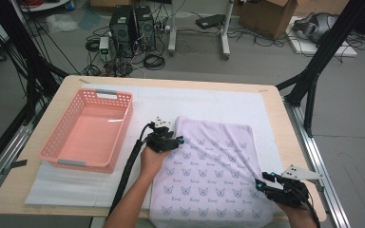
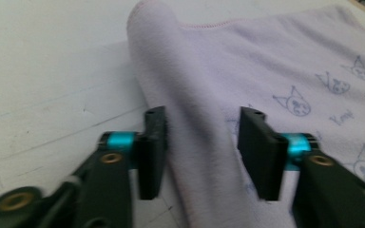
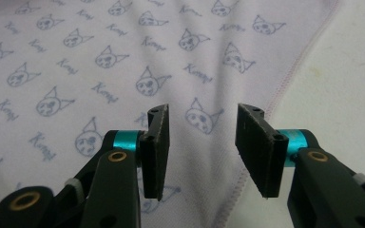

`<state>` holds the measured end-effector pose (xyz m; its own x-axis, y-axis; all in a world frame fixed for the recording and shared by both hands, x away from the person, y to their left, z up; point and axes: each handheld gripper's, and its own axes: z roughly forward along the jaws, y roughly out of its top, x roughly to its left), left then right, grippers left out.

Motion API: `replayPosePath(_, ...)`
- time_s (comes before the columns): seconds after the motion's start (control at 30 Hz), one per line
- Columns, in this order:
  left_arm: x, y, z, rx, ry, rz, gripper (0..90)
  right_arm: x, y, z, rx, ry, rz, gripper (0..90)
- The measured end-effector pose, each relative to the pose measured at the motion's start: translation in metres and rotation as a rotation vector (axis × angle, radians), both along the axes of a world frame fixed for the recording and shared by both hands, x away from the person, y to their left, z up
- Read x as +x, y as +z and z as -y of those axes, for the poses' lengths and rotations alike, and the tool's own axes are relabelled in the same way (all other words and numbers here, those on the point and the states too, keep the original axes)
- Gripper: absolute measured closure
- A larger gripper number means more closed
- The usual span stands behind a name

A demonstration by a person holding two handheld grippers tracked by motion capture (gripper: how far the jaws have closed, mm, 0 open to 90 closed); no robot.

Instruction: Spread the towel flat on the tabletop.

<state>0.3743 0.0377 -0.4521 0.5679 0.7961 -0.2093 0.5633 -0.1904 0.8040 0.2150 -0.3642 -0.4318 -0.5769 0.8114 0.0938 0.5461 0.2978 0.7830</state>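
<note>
Lying spread at lower centre of the worktop (image 1: 271, 102), pale lilac cat-print towel (image 1: 209, 173) not yet folded nor in the pink plastic basket (image 1: 57, 152); left gripper (image 1: 179, 141) straddling its raised left edge, right gripper (image 1: 260, 183) hovering by its lower right edge, both jaws standing apart, pinching nothing.

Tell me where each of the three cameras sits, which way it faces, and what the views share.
High view: above the person's side, facing forward and down on the table, pink basket and printed towel; both forearms enter from the bottom with the left gripper and right gripper.
Left gripper view: on the left gripper, facing along its open jaws, which straddle the towel's raised fold.
Right gripper view: on the right gripper, jaws open over the towel's stitched edge.
Shared: all three show the towel.
</note>
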Motion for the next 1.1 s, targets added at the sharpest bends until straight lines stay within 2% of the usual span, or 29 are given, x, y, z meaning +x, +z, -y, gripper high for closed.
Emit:
replayPosePath(0.03, -0.001, 0.000, 0.002, 0.014, -0.004, 0.005, 74.4, 0.000, 0.000, 0.000, 0.000, 0.001, 0.001, 54.8)
replayPosePath(0.07, -0.001, 0.000, 0.003, 0.032, -0.005, 0.011, 79.5, 0.000, 0.000, -0.001, 0.000, 0.003, 0.004, 54.7)
replayPosePath(0.17, -0.004, 0.002, 0.005, 0.041, -0.027, 0.041, 78.6, 0.000, 0.000, 0.000, 0.001, 0.003, 0.005, 54.2)
replayPosePath(0.2, -0.006, 0.003, 0.006, 0.030, -0.037, 0.053, 74.4, 0.000, 0.000, 0.000, 0.002, -0.001, 0.003, 54.2)
replayPosePath(0.27, -0.008, 0.005, 0.008, -0.030, -0.039, 0.052, 60.1, 0.000, 0.000, 0.001, 0.001, -0.003, 0.001, 54.2)
replayPosePath(0.3, -0.008, 0.006, 0.007, -0.065, -0.040, 0.055, 56.3, 0.000, 0.000, 0.001, 0.001, -0.004, 0.001, 54.2)
replayPosePath(0.4, -0.008, 0.009, 0.004, -0.167, -0.041, 0.059, 54.1, -0.001, 0.000, 0.001, -0.003, -0.004, -0.001, 54.3)
replayPosePath(0.47, -0.006, 0.010, 0.001, -0.179, -0.004, 0.061, 54.7, -0.001, 0.000, 0.001, -0.004, -0.003, 0.000, 54.3)
replayPosePath(0.53, -0.003, 0.008, -0.002, -0.211, 0.002, 0.024, 57.6, -0.001, 0.000, 0.001, -0.007, 0.005, 0.005, 54.3)
replayPosePath(0.6, -0.001, 0.002, 0.000, -0.227, -0.037, -0.036, 59.4, -0.001, 0.000, 0.000, -0.007, 0.004, 0.000, 54.3)
replayPosePath(0.63, -0.001, -0.002, 0.003, -0.206, -0.060, -0.062, 58.8, 0.000, 0.000, 0.000, -0.007, 0.003, 0.002, 54.3)
replayPosePath(0.67, -0.002, -0.004, 0.007, -0.175, -0.078, -0.070, 57.6, 0.000, 0.000, 0.000, -0.006, 0.003, 0.002, 54.3)
replayPosePath(0.73, -0.005, -0.001, 0.011, -0.155, -0.102, -0.040, 58.5, 0.000, 0.000, 0.000, -0.004, 0.001, 0.003, 54.3)
replayPosePath(0.87, -0.011, 0.000, 0.021, -0.109, -0.199, -0.032, 58.5, 0.000, 0.000, -0.002, -0.008, 0.004, 0.003, 54.3)
replayPosePath(0.9, -0.013, 0.001, 0.023, -0.094, -0.203, -0.020, 57.6, 0.000, 0.000, -0.002, -0.008, 0.005, -0.001, 54.3)
replayPosePath(0.93, -0.014, 0.004, 0.022, -0.082, -0.190, -0.002, 55.7, 0.000, 0.000, -0.003, -0.011, 0.006, 0.003, 54.3)
replayPosePath(0.97, -0.016, 0.007, 0.020, -0.074, -0.157, 0.025, 54.6, 0.000, 0.000, -0.003, -0.011, 0.006, 0.000, 54.3)
replayPosePath(1.0, -0.016, 0.009, 0.016, -0.083, -0.116, 0.058, 54.5, 0.000, 0.000, -0.003, -0.011, 0.006, -0.001, 54.3)
replayPosePath(1.07, -0.016, 0.014, 0.004, -0.111, 0.010, 0.109, 53.4, 0.000, 0.000, -0.003, -0.011, 0.005, -0.001, 54.3)
replayPosePath(1.1, -0.015, 0.015, -0.002, -0.106, 0.072, 0.105, 55.2, 0.000, 0.000, -0.003, -0.012, 0.005, -0.001, 54.3)
